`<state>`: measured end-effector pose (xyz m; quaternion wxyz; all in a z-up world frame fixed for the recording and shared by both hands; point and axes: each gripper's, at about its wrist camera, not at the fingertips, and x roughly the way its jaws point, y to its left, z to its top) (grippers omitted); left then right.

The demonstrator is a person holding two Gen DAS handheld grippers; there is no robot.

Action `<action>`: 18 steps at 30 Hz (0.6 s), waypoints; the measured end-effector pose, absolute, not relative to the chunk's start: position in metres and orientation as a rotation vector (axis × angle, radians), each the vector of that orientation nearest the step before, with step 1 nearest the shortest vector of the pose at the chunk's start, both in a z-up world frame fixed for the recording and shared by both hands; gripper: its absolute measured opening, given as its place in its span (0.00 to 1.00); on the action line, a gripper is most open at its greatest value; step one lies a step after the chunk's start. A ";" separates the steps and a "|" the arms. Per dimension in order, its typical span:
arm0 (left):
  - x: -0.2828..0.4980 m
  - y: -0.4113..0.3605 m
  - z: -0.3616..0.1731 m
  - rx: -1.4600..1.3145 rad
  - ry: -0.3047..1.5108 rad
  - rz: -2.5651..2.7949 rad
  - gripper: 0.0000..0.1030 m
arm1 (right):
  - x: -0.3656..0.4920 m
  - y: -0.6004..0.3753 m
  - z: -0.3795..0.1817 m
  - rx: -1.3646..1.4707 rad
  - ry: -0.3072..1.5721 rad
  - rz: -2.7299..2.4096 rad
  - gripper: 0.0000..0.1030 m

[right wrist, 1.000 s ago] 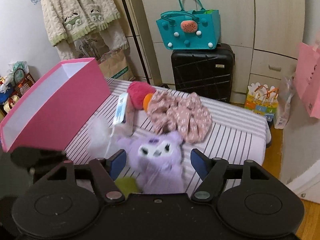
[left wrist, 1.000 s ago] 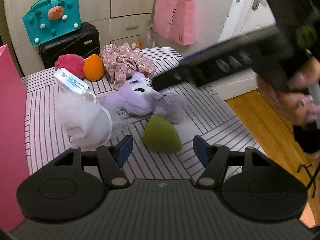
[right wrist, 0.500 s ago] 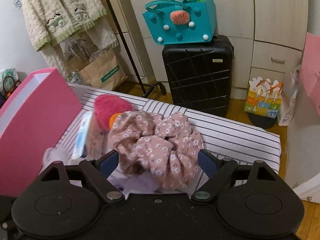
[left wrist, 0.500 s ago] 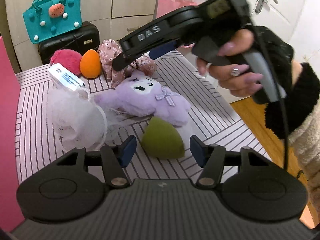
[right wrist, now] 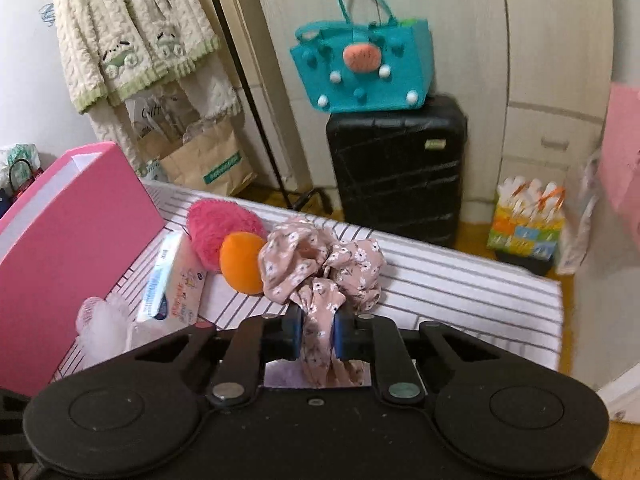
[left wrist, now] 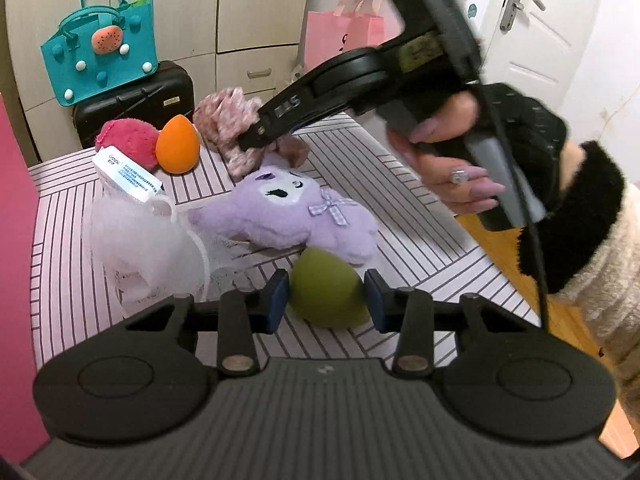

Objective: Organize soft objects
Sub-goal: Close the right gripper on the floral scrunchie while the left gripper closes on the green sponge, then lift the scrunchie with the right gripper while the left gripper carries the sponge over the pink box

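Observation:
A green egg-shaped sponge (left wrist: 326,292) lies on the striped table (left wrist: 424,236). My left gripper (left wrist: 326,300) is closing on it, and both blue pads touch its sides. Just beyond lies a purple plush toy (left wrist: 288,212). My right gripper (right wrist: 316,334) is shut on a fold of the pink floral scrunchie (right wrist: 320,264). In the left wrist view its tip (left wrist: 250,142) sits in that scrunchie (left wrist: 228,120), with a person's hand (left wrist: 452,152) on the handle. An orange sponge (right wrist: 240,262) and a pink fluffy puff (right wrist: 220,232) lie to the scrunchie's left.
A white mesh bath puff (left wrist: 140,240) and a wipes pack (left wrist: 128,176) lie left of the plush. An open pink box (right wrist: 72,240) stands along the table's left side. Behind the table stands a black suitcase (right wrist: 396,168) with a teal bag (right wrist: 360,68) on top.
My left jaws have narrowed onto the green sponge. My right gripper passed over the plush to the scrunchie, dropped, and shut on its fabric.

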<state>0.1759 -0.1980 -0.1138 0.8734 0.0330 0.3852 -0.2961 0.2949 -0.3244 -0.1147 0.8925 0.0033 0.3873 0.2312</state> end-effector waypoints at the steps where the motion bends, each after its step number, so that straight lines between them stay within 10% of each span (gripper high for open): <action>1: 0.175 -0.199 -0.114 0.074 0.804 -0.616 0.42 | 0.291 -0.327 -0.111 0.008 0.790 0.475 0.17; 18: 0.173 -0.194 -0.116 0.032 0.824 -0.585 0.37 | 0.249 -0.348 -0.073 0.053 0.660 0.372 0.18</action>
